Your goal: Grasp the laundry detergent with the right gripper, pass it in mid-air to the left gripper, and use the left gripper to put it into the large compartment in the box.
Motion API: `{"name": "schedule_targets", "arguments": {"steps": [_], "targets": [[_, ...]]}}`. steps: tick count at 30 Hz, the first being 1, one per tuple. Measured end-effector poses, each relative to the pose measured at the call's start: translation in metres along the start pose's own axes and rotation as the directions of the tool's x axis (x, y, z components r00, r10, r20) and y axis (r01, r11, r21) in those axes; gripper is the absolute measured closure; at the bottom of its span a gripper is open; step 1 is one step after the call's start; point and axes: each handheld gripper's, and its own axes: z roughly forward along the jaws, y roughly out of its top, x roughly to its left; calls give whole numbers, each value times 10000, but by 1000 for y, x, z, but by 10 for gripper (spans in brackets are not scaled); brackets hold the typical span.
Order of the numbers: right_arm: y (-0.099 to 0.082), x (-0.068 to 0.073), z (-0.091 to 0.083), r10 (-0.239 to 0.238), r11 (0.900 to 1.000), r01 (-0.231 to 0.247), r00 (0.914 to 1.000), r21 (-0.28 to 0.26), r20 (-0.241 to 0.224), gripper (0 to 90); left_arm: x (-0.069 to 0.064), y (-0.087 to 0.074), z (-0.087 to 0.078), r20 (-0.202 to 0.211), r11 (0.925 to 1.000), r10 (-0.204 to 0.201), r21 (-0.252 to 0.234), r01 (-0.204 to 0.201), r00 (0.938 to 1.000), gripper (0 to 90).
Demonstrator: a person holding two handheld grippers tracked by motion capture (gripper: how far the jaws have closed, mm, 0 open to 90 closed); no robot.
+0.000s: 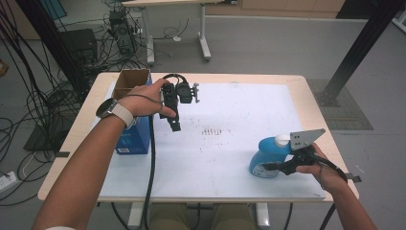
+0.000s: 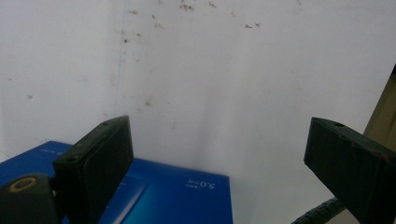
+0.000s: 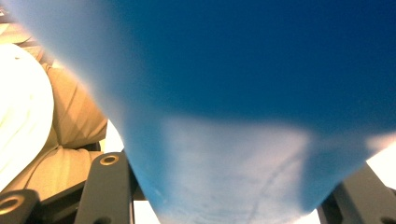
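Blue bottle (image 1: 270, 155) lies at the near right of the stained white bench (image 1: 230, 143), clamped in the right claw (image 1: 277, 166); cables (image 1: 43, 96) litter the grey floor (image 1: 268, 48) beyond. Left claw (image 1: 173, 122) hangs apart over a blue box (image 1: 131, 139), the bottle's label blurred in the right gripper view

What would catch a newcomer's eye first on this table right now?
The blue bottle at the near right of the table, clamped by the right gripper. Next, the left gripper held open above the white mat, beside an open blue box at the left edge.
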Motion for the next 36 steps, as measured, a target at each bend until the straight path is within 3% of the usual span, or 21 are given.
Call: {"name": "schedule_targets", "arguments": {"steps": [36], "targets": [[1,1,0,-11,10000,11,10000,27,62,429,-3,0,-4,-125,10000,-34,-88,33,9999,85]]}}
